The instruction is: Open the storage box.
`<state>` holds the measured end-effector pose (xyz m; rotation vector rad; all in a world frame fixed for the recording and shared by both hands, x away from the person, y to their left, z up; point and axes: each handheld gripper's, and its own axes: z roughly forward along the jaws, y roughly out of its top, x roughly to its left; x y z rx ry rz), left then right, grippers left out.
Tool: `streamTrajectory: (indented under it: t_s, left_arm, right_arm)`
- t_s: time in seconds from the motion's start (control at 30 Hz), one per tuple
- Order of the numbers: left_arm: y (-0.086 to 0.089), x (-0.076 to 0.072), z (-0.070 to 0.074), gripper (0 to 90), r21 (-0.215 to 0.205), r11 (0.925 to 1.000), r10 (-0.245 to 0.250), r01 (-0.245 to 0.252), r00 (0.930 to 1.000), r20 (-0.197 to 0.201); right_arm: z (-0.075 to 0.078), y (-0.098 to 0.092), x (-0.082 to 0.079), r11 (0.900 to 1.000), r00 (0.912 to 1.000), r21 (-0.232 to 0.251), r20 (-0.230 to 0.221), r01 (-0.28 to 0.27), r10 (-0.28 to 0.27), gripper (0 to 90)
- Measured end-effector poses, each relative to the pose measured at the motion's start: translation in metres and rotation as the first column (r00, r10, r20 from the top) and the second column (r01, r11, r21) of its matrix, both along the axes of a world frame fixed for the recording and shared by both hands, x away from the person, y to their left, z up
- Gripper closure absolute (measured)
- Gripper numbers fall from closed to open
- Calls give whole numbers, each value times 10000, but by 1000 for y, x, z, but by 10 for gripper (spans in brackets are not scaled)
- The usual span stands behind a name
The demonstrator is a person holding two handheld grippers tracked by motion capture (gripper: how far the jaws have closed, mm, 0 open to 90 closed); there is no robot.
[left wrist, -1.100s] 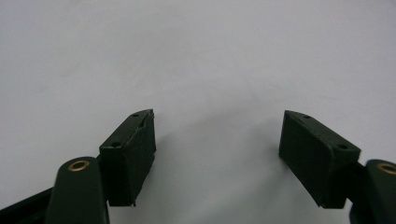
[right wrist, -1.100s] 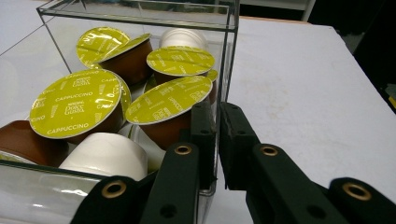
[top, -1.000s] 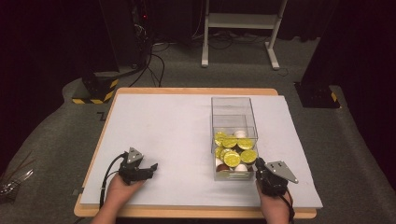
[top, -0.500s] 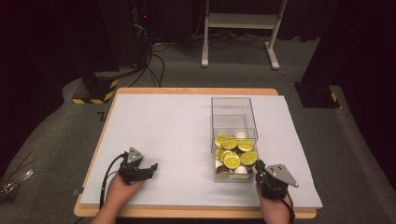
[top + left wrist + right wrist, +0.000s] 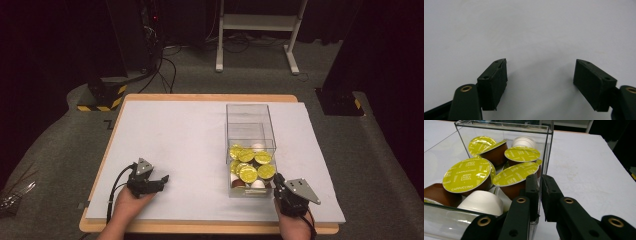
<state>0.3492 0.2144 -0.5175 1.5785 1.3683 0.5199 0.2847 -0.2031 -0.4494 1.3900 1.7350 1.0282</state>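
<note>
A clear plastic box [image 5: 250, 117] stands on the white table top, right of centre, its near half holding several coffee capsules [image 5: 248, 166] with yellow-green foil lids, brown and white bodies. In the right gripper view the lids [image 5: 466, 176] read "cappuccino". My right gripper [image 5: 276, 182] is at the box's near right corner; its jaws [image 5: 540, 187] straddle the box wall [image 5: 546, 150], one inside and one outside, shut on it. My left gripper [image 5: 161, 179] rests at the front left of the table, its jaws [image 5: 540, 72] wide open over bare white surface.
The white sheet [image 5: 190, 130] covers a wooden table whose front edge [image 5: 200, 227] lies just behind both hands. Beyond the table are a dark floor, cables [image 5: 165, 65], a yellow-black striped foot [image 5: 100, 100] and a white stand [image 5: 257, 25].
The right gripper has crept slightly toward the table's front edge at the box corner. The left gripper has stayed put.
</note>
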Motion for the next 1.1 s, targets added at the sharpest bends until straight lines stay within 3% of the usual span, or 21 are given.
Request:
streamTrajectory:
  t_s: [0.2, 0.37, 0.57, 0.9, 1.1]
  left_arm:
    - [0, 0, 0, 273, -10, 10000, 7, -7, 10000, -9]
    - [0, 0, 0, 273, -18, 10000, 12, -12, 10000, -7]
    - [0, 0, 0, 273, 5, 10000, -5, 5, 10000, -4]
    - [1, 0, 0, 274, 62, 10000, -43, 43, 10000, -17]
    - [0, 0, 0, 276, -23, 10000, 37, -36, 10000, 22]
  right_arm:
    - [0, -1, 0, 10000, 10000, 20, 27, -34, 34, 823]
    - [4, -3, 0, 9995, 9996, 262, 210, -203, 197, 738]
    - [8, -7, 4, 9983, 9987, 391, 286, -426, 415, 701]
    - [18, -27, 25, 9975, 9982, 540, 413, -461, 439, 695]
    - [16, -40, 35, 9984, 9990, 461, 318, -327, 312, 687]
